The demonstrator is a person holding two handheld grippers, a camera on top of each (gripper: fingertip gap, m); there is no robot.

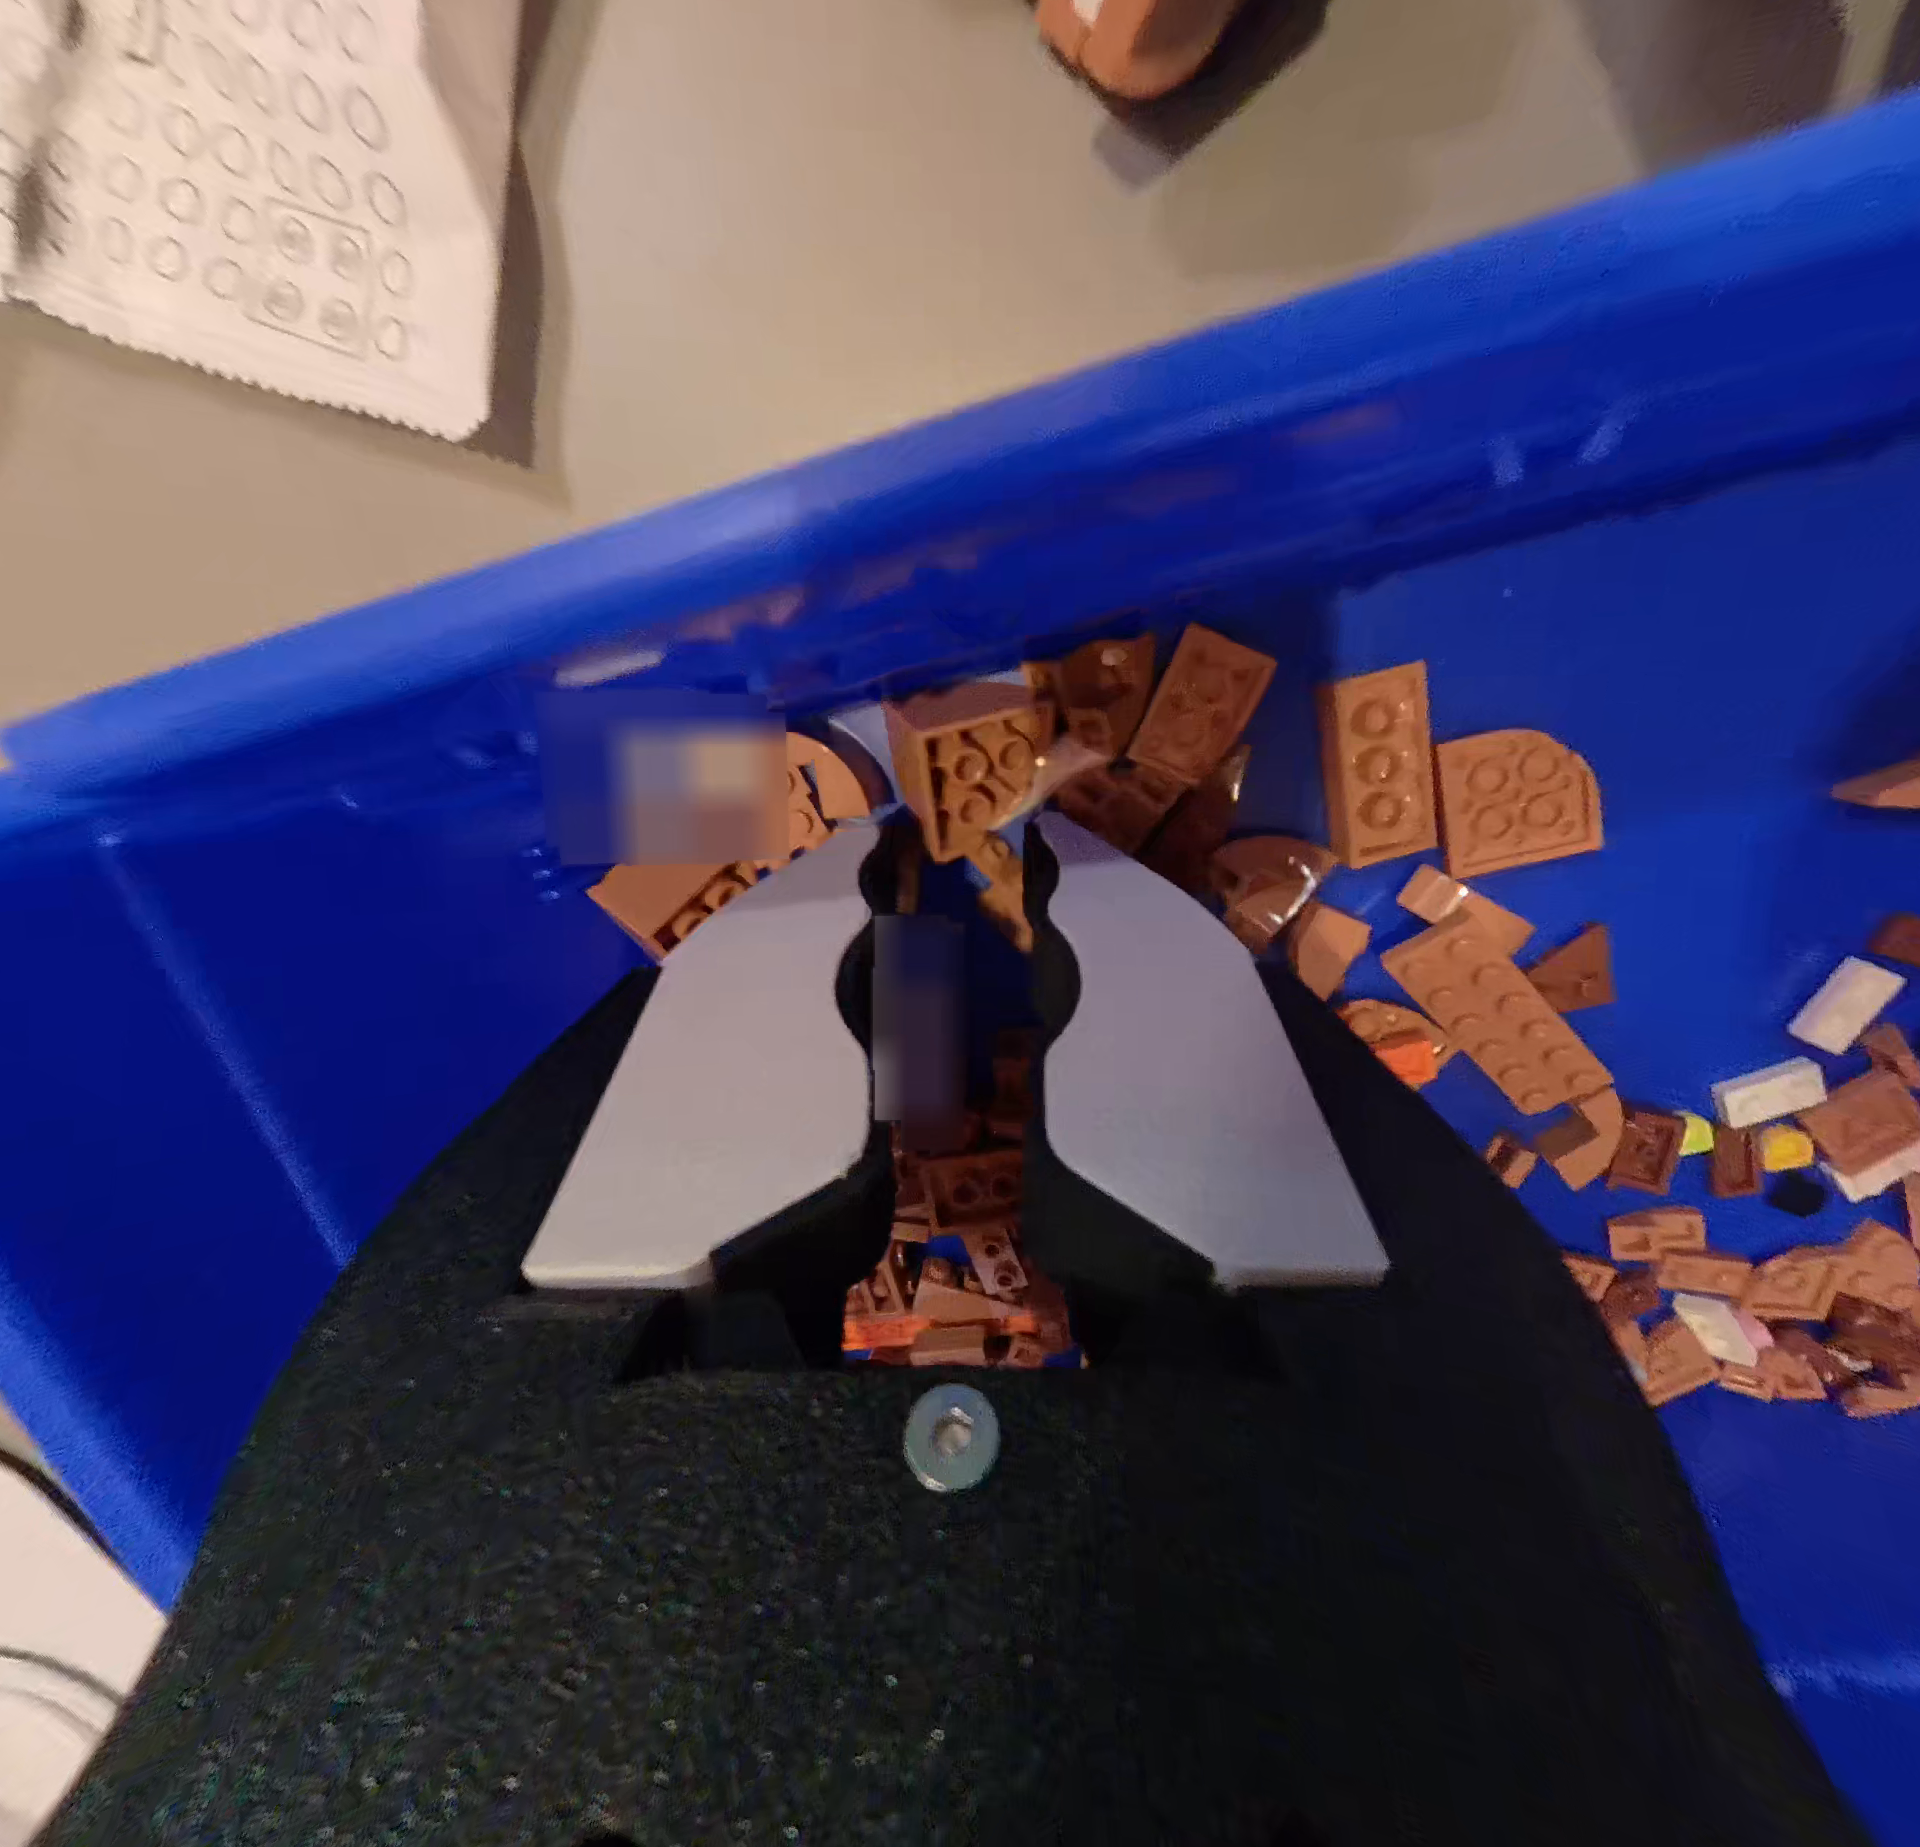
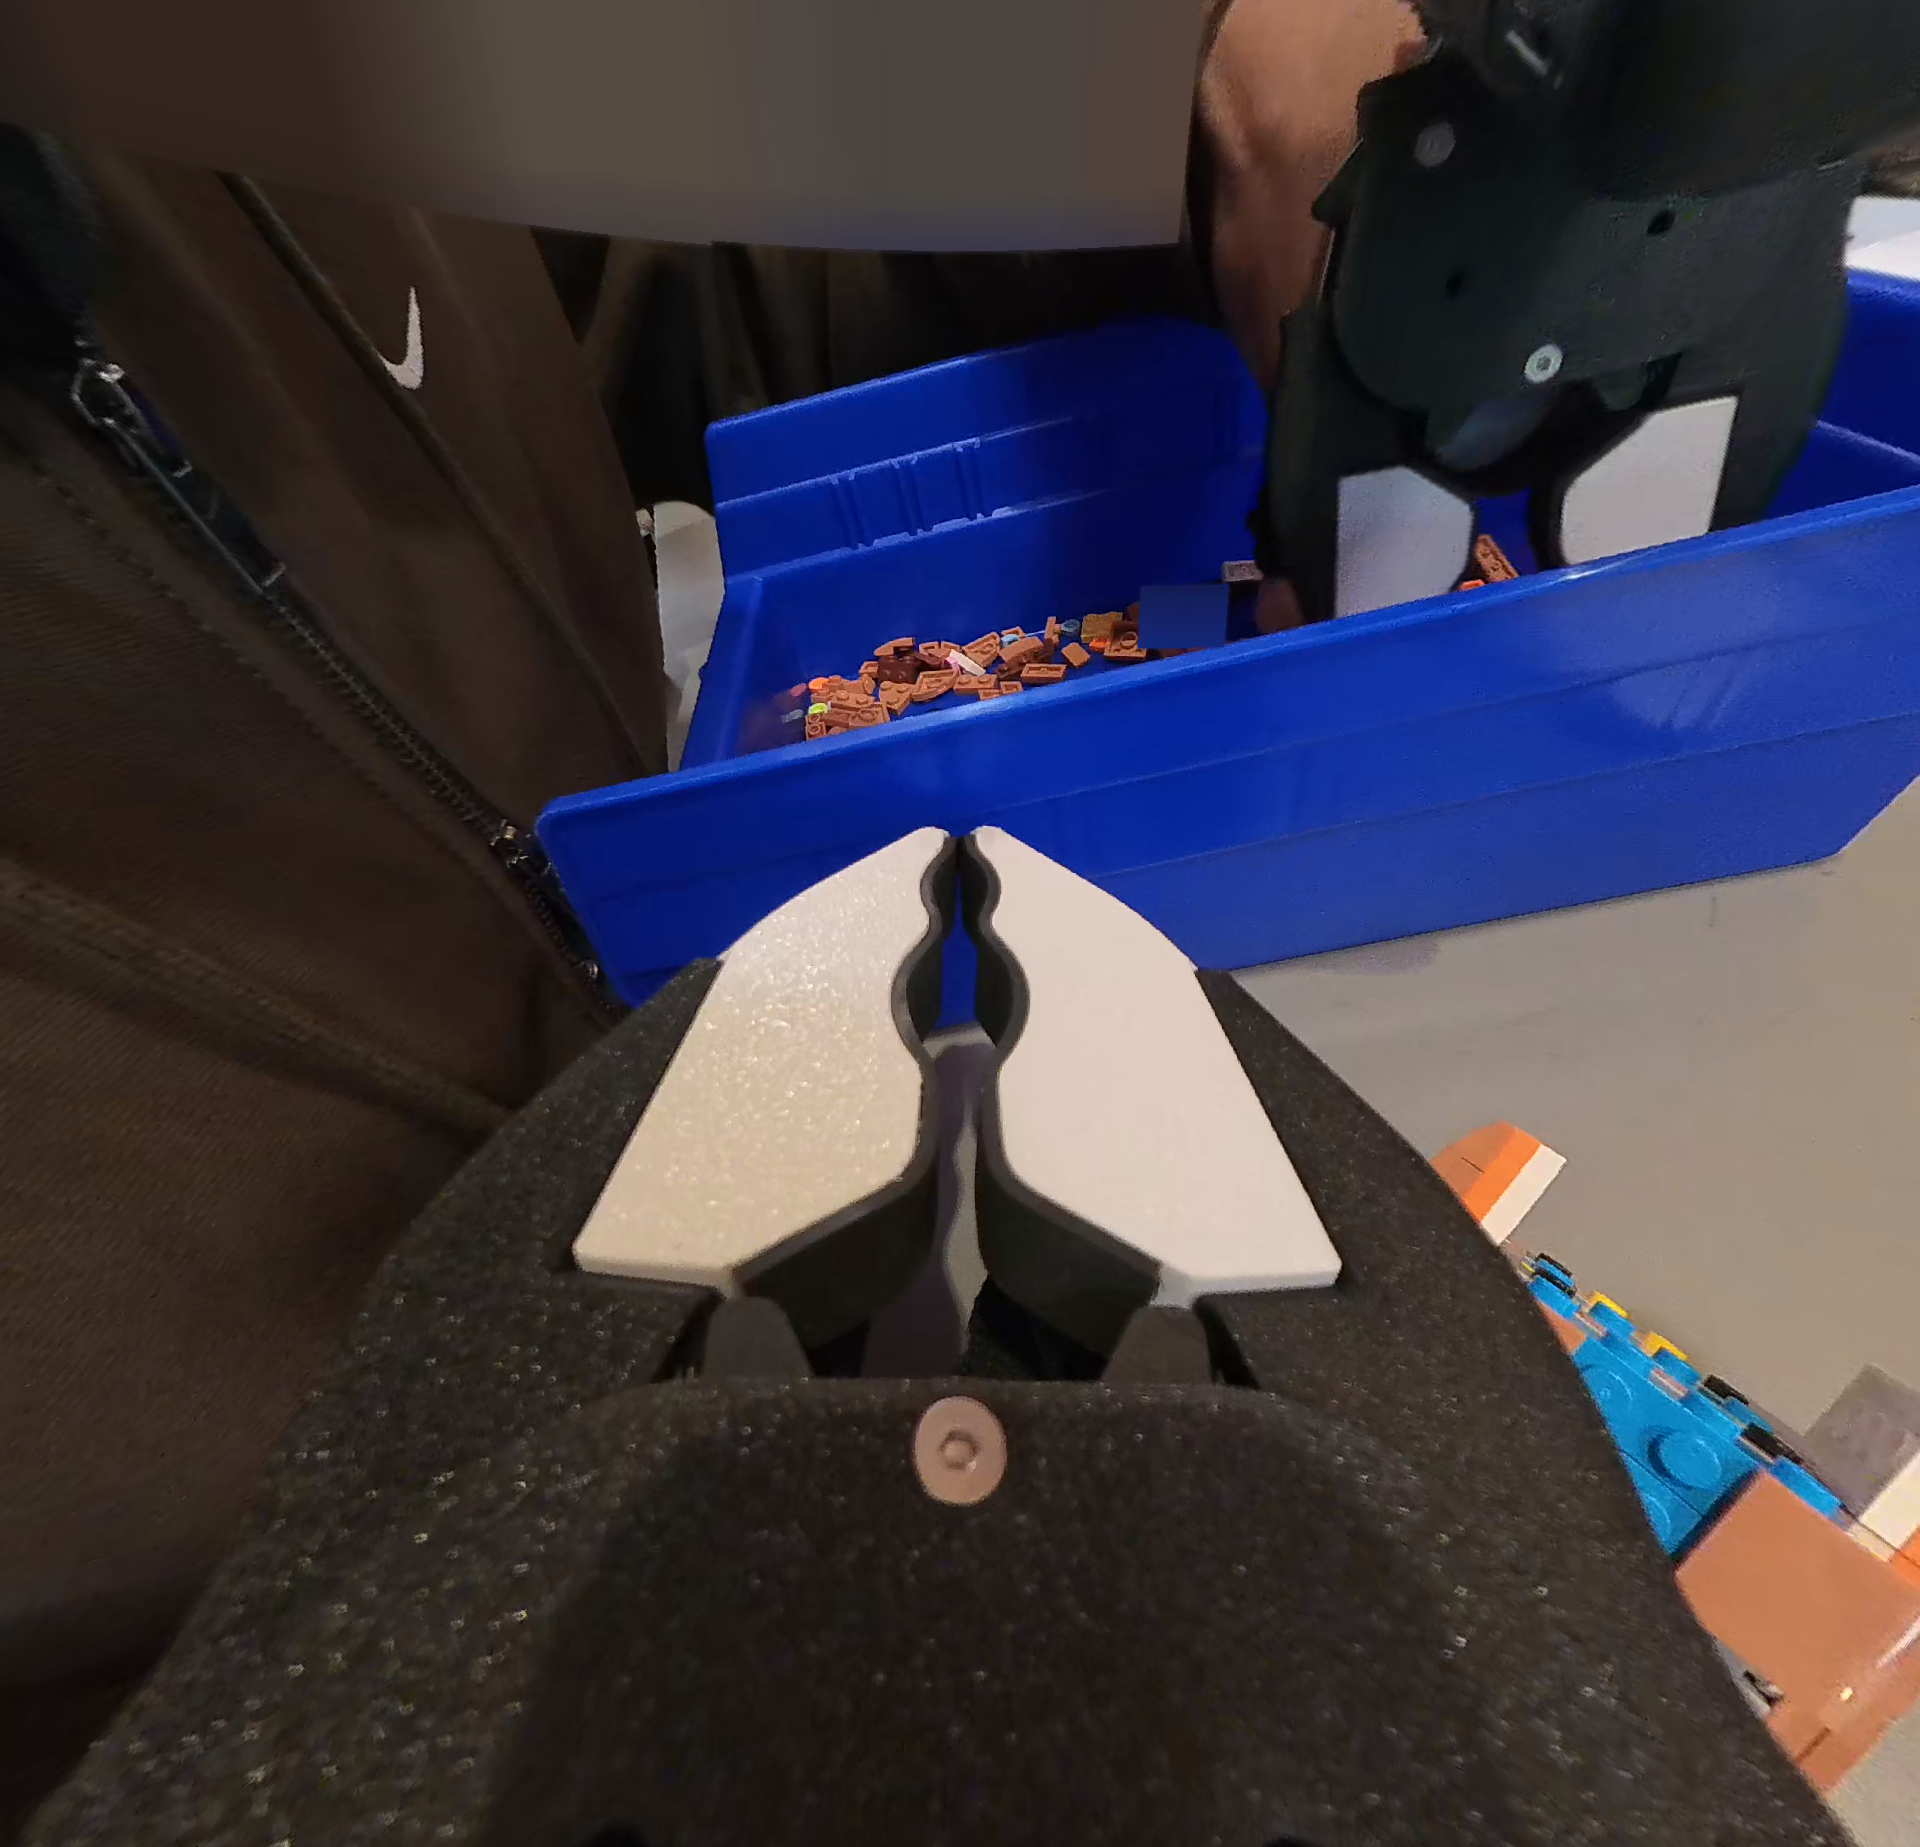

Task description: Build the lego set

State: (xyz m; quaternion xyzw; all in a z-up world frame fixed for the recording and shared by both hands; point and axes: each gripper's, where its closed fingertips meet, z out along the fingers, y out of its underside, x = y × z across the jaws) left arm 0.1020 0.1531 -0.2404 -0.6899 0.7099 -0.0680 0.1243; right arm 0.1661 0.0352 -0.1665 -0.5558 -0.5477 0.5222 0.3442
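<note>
Right now your left gripper reaches down inside the blue bin, its tips close against the bin's far wall. Loose brown pieces scatter to its right, and a white perforated bag lies on the table beyond the wall. Its jaws stand partly apart; a brown studded brick sits just at the tips, but you cannot tell whether it is gripped. Your right gripper hovers outside the bin's near wall, jaws pressed together and empty. The partly built model sits low to its right, and your brown sleeve fills its left side.
</note>
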